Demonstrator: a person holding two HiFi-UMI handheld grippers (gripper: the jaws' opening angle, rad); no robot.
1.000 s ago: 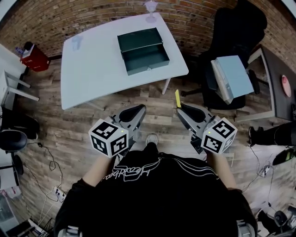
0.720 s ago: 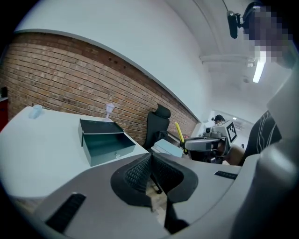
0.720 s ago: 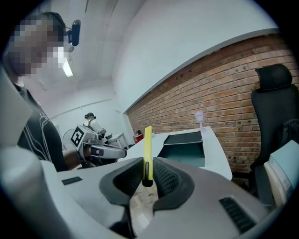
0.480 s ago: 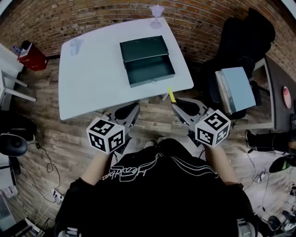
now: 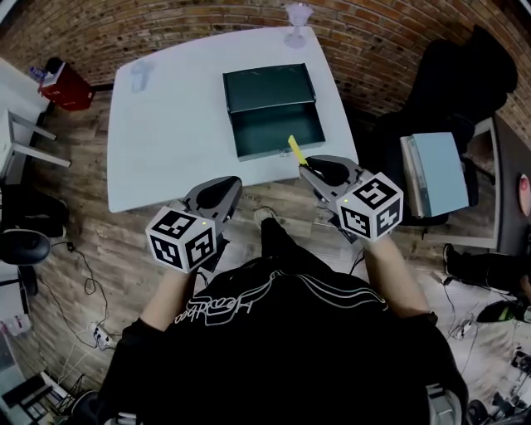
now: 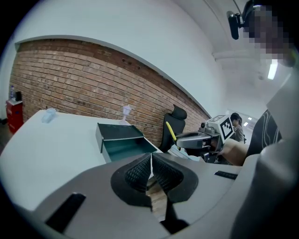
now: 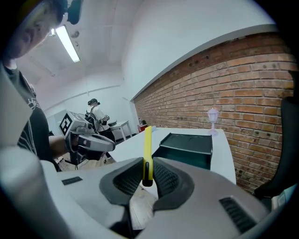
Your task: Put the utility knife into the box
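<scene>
A dark green metal box (image 5: 274, 109) lies open on the white table (image 5: 166, 124), its lid folded back toward the brick wall. My right gripper (image 5: 304, 166) is shut on a yellow utility knife (image 5: 295, 150), which sticks up and forward from the jaws just short of the box's front right corner. In the right gripper view the knife (image 7: 147, 154) stands upright between the pads, with the box (image 7: 186, 149) ahead of it. My left gripper (image 5: 226, 188) hovers at the table's near edge, jaws shut and empty (image 6: 150, 168). The box (image 6: 122, 142) shows ahead in the left gripper view.
A small clear lamp-shaped ornament (image 5: 296, 22) stands at the table's far edge and a clear cup (image 5: 140, 75) at its far left. A black office chair (image 5: 452, 91) and a desk with a blue folder (image 5: 437, 174) are to the right. A red object (image 5: 66, 87) sits on the floor at left.
Both grippers have moved forward toward the table. The right gripper with the knife has come from over the floor up to the table's near edge, close to the box.
</scene>
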